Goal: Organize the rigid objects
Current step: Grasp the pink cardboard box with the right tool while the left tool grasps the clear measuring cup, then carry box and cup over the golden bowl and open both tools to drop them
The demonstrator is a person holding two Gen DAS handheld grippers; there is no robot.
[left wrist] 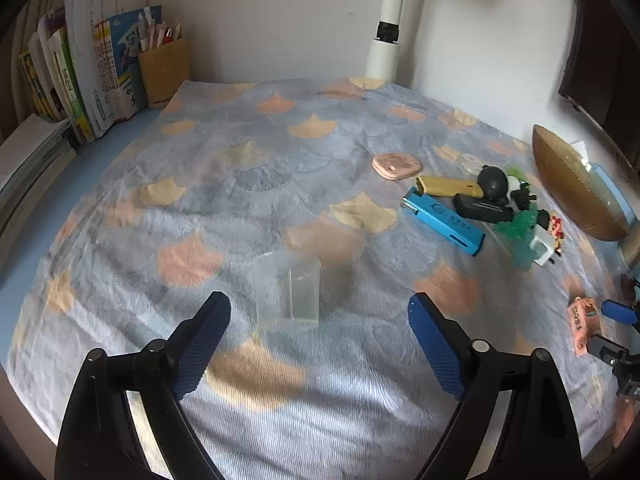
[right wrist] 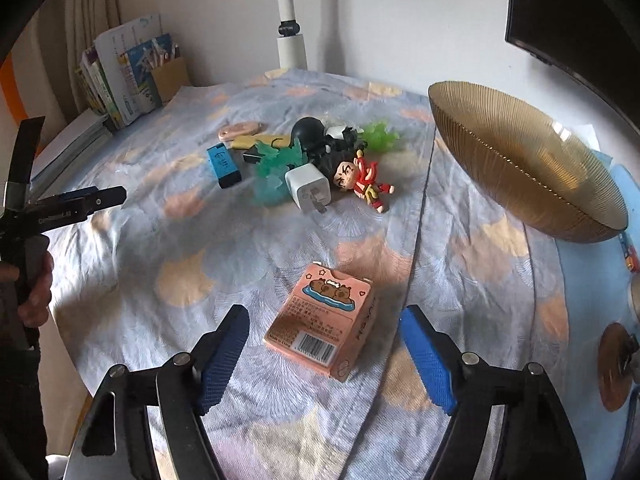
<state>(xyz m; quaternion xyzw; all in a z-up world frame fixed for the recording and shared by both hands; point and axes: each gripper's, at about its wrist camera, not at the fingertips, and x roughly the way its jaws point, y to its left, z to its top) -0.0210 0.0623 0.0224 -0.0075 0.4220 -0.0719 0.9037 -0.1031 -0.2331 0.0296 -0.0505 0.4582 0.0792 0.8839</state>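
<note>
- Nearest to the left wrist camera was the left claw (left wrist: pixel 318 334), its two blue pads spread wide and holding nothing.
- Just beyond its fingertips, and between them, a clear plastic cup (left wrist: pixel 287 289) stood upright on the patterned cloth (left wrist: pixel 200 184) that covered the tabletop; it did not touch either pad.
- Nearest to the right wrist camera was the right claw (right wrist: pixel 324 346), also wide and without anything in it.
- A pink card box (right wrist: pixel 322 320) with a cartoon picture and a barcode lay flat on the cloth between the right claw's fingertips, apart from both pads.
- Farther back a heap of small things lay close together: a blue rectangular case (right wrist: pixel 223 165), a white charger plug (right wrist: pixel 308 190), a red-dressed figurine (right wrist: pixel 362 180), a green translucent piece (right wrist: pixel 276 172), a dark round item (right wrist: pixel 310 132) and a yellow bar (left wrist: pixel 448 186).
- A flat pink oval piece (left wrist: pixel 396 165) lay just beside this heap, on its far left side in the left wrist view.
- A ribbed amber glass bowl (right wrist: pixel 520 164) stood tilted at the right edge of the cloth, well apart from the cup.
- Books (left wrist: pixel 80 72) and a brown pen holder (left wrist: pixel 164 70) stood at the far left corner by the wall.
- A white pole (left wrist: pixel 390 20) rose at the back edge.
</note>
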